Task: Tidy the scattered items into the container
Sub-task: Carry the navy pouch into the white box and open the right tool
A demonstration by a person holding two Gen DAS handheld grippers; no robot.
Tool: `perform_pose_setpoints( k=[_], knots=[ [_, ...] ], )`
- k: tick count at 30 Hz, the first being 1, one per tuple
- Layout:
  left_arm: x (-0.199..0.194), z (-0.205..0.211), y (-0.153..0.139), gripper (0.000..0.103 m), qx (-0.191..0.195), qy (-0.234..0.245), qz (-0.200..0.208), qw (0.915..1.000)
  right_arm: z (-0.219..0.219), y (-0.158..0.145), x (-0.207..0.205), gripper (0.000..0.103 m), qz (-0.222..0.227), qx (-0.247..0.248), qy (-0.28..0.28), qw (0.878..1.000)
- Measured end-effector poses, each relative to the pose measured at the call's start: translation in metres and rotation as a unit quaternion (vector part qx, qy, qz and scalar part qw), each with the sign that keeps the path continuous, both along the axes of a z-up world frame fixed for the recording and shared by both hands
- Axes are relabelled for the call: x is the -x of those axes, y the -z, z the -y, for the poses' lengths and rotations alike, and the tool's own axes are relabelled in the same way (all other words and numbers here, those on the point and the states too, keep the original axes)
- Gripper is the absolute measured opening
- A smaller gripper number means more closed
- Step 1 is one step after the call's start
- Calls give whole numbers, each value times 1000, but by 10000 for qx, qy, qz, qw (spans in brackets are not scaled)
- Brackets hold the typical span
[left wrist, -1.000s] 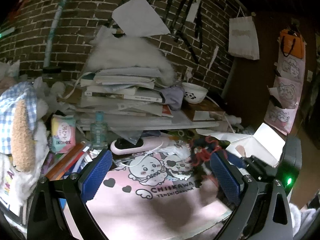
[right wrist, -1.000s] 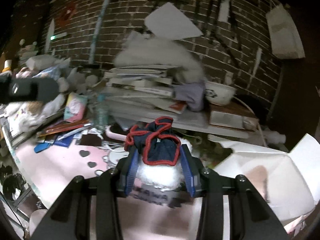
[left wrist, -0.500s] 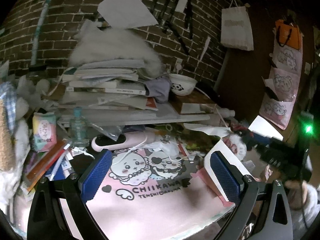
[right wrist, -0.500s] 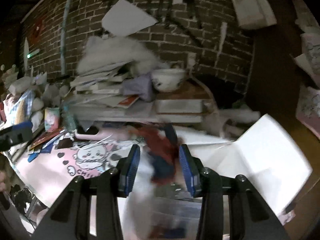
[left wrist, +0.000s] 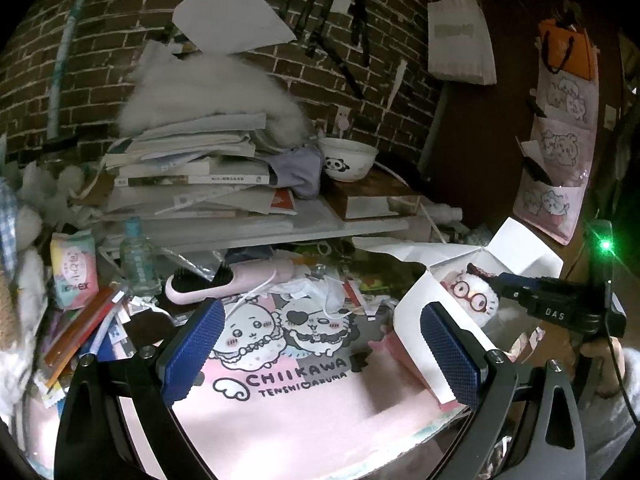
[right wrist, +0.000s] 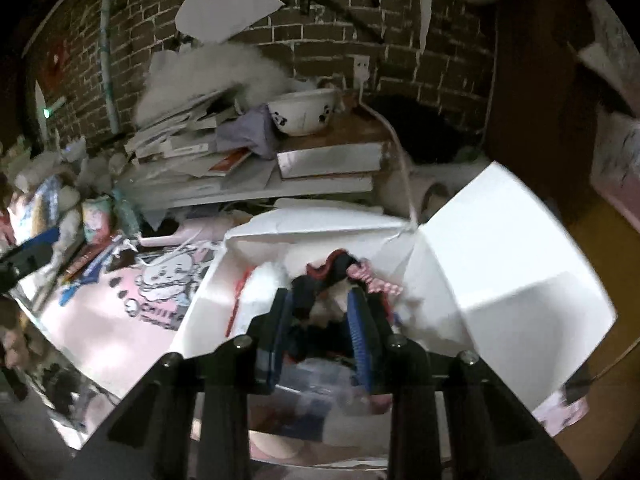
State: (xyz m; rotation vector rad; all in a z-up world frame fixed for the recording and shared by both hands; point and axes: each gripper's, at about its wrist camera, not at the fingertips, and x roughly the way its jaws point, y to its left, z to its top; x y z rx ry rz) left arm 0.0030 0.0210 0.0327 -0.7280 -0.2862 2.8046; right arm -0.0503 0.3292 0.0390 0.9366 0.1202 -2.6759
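A white plush toy (left wrist: pixel 476 300) with red glasses and a navy, red-trimmed outfit (right wrist: pixel 336 268) sits inside the open white cardboard box (right wrist: pixel 500 256) at the right of the desk. My right gripper (right wrist: pixel 320 308) is shut on it, reaching down into the box; in the left wrist view it comes in from the right as a black arm (left wrist: pixel 552 304). My left gripper (left wrist: pixel 320 348) hovers open over the pink Chiikawa mat (left wrist: pixel 296 400), with nothing between its blue pads (left wrist: pixel 192 344). The near box wall (left wrist: pixel 416 312) stands just behind the left gripper's right pad.
Beyond the mat lie a pink hairbrush (left wrist: pixel 224 284), a clear bottle (left wrist: pixel 138 260), a tissue pack (left wrist: pixel 76 272) and pens (left wrist: pixel 80 332). Behind is a stack of books (left wrist: pixel 192 176) with a panda bowl (left wrist: pixel 348 160), against a brick wall. A hand (left wrist: pixel 604 364) holds the right gripper.
My right gripper has carried the plush toy from above the mat to the right and down into the white box. The left gripper stayed open and shifted slightly.
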Motion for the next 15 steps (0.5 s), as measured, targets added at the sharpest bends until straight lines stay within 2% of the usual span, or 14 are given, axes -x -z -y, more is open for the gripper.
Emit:
perform_pose_setpoints(
  k=[4,7,15],
  knots=[
    [-1,1,0,98,11,-34,7,10000,1,2,1,26,61,88,-62,9999],
    [0,1,0,98,-12,-43,1,10000,6,5,0,26,65,-58,-98,9999],
    [0,-2,1,98,38,-20,42,10000,2,21,13,26,397,-14,14,9992]
  ],
)
